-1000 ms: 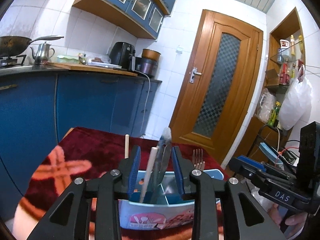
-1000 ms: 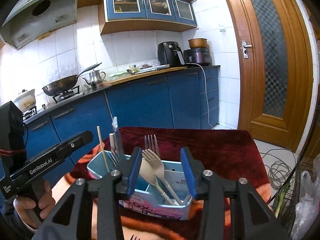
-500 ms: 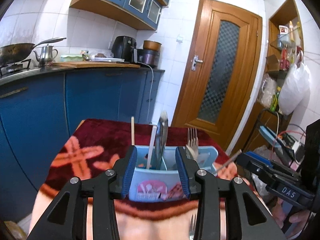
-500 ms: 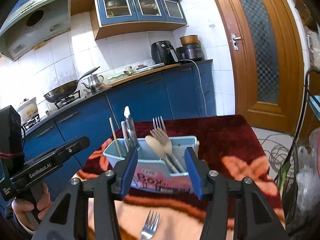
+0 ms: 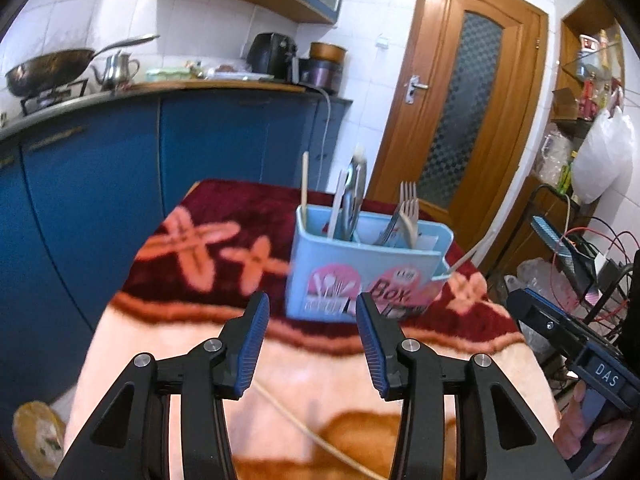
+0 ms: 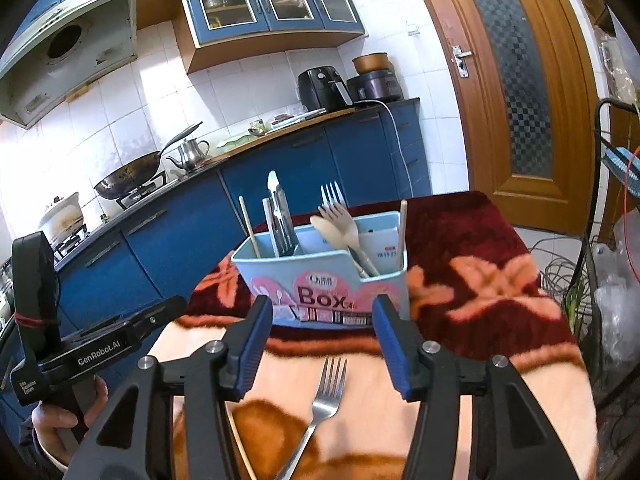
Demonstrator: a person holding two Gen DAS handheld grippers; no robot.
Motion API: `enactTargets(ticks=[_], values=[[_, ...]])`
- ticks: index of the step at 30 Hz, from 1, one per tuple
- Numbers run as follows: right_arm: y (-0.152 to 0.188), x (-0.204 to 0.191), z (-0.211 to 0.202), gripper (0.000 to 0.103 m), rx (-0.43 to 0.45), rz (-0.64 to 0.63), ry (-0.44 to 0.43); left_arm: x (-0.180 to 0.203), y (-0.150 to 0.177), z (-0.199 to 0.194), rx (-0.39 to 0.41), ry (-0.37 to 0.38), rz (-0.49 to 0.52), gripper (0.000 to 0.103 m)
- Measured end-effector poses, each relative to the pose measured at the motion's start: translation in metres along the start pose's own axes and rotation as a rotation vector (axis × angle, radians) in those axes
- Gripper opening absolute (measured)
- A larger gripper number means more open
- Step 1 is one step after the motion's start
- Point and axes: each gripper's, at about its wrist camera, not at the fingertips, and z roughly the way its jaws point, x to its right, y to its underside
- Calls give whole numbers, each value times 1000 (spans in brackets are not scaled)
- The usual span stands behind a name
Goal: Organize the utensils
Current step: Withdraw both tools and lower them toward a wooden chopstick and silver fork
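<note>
A light blue utensil box (image 5: 368, 272) (image 6: 324, 284) stands on the red and peach table cloth (image 5: 224, 232). It holds chopsticks, metal tongs (image 6: 280, 220), forks and wooden spoons (image 6: 340, 228). A metal fork (image 6: 324, 404) lies on the cloth in front of the box, between the right gripper's fingers. A chopstick (image 5: 316, 436) lies on the cloth under the left gripper. My left gripper (image 5: 312, 344) is open and empty, short of the box. My right gripper (image 6: 322, 348) is open and empty above the fork.
Blue kitchen cabinets (image 5: 100, 184) with a wok and kettle run behind the table. A wooden door (image 5: 460, 112) is at the back right. Cables and plastic bags (image 6: 616, 304) crowd the floor right of the table. A single chopstick (image 6: 402, 232) stands at the box's right end.
Both grippers have pulled back from the box and risen, staying open. The box now stands farther ahead, and the fork and chopstick on the cloth have come into view.
</note>
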Motion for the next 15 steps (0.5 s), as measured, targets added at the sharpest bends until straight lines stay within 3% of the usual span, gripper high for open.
enactTargets(ticks=[15], values=[[32, 5, 3, 60, -81, 50, 8, -8, 38, 5, -131, -64, -4, 49]])
